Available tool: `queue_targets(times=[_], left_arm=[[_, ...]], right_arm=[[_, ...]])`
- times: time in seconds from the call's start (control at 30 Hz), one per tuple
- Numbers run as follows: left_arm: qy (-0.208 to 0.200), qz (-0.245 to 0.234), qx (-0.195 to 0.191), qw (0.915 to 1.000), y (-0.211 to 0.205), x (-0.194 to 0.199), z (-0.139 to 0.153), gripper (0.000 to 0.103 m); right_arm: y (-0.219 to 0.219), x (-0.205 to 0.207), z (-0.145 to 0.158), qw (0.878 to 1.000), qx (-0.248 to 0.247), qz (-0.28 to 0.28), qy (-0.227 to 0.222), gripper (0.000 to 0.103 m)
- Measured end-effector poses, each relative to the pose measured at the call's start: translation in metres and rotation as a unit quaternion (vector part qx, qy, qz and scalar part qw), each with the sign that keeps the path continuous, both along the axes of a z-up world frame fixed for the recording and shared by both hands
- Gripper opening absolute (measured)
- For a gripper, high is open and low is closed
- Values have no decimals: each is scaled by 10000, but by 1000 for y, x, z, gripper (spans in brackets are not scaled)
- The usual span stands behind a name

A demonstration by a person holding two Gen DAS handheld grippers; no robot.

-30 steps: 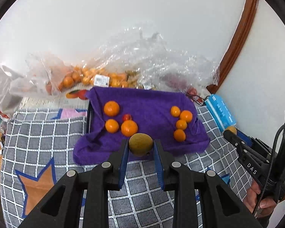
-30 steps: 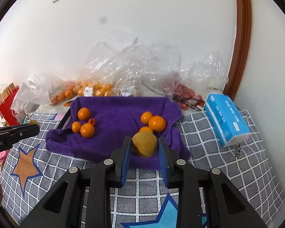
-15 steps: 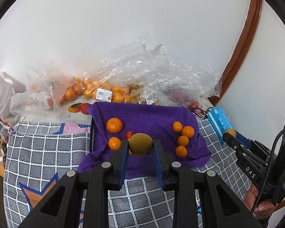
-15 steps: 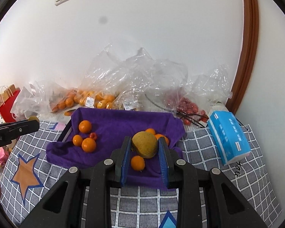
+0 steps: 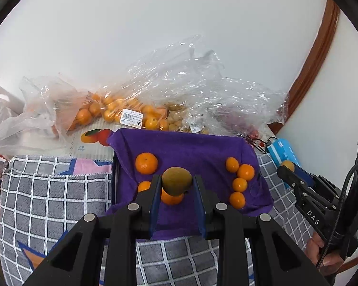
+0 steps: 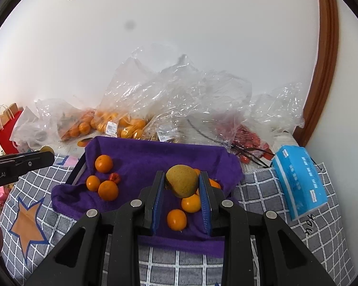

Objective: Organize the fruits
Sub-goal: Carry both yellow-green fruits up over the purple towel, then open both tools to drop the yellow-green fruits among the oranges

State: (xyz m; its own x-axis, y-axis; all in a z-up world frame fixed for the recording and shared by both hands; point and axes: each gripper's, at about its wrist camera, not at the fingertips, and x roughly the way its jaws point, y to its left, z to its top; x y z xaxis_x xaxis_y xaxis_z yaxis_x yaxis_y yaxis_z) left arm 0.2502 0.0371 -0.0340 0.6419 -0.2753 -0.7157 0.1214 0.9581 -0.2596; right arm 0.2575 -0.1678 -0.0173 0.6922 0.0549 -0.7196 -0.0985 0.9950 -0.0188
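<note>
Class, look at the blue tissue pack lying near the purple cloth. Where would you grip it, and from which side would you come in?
Grip the tissue pack across its narrow width, near the middle of its length, coming down from above. It lies flat on the checked cover, long and box-shaped, so its two long side faces give the jaws flat, parallel surfaces. Its top and sides look clear.

A greenish-brown mango (image 5: 176, 181) is held aloft between blue pads, as is a yellower mango (image 6: 181, 184). Three oranges (image 6: 104, 163) are clustered at nine o'clock on the purple towel (image 6: 155, 157), four smaller ones (image 5: 245, 172) at three o'clock.
</note>
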Motion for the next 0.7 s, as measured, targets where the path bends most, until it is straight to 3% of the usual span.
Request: queue_targets(times=[0.7], left_arm=[[857,129,138,9961,-3,73,-74,25]], right_arm=[[10,65,-90,9965,132,188,809,28]])
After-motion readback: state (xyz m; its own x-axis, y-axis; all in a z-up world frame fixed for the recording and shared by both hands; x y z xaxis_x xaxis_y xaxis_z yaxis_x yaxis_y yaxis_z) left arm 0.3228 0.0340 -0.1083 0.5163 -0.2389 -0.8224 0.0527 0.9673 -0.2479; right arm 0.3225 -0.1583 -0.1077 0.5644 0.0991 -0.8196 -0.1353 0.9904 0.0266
